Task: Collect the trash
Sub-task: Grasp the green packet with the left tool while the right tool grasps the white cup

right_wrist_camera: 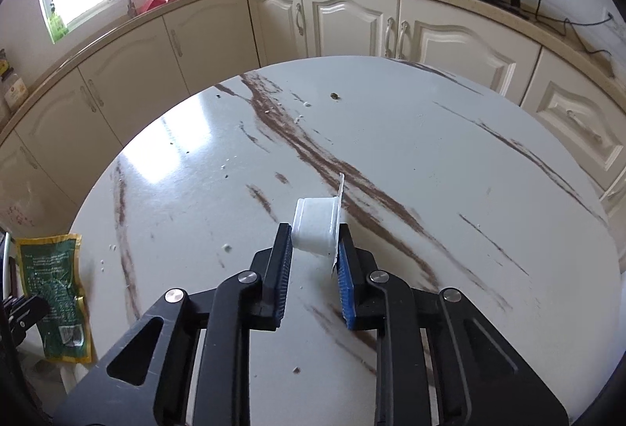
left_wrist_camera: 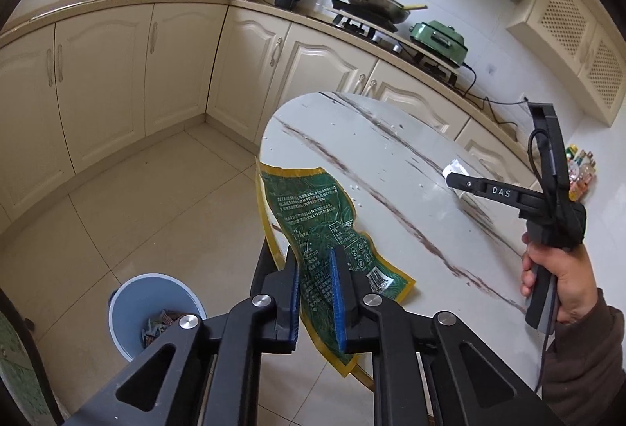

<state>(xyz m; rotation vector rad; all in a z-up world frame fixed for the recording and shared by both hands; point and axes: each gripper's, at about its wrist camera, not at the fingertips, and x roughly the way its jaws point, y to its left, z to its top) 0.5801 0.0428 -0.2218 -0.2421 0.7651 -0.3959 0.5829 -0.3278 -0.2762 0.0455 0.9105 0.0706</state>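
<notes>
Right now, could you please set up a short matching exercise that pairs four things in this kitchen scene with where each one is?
Things:
1. green wrapper
2. white plastic cup
3. blue bin
4. frying pan

Places:
A. on the stove at the back counter
B. on the floor beside the round table, with trash already inside
C. between the jaws of the left gripper, at the table's edge
D. between the jaws of the right gripper, over the tabletop

Pairs: 1-C, 2-D, 3-B, 4-A
</notes>
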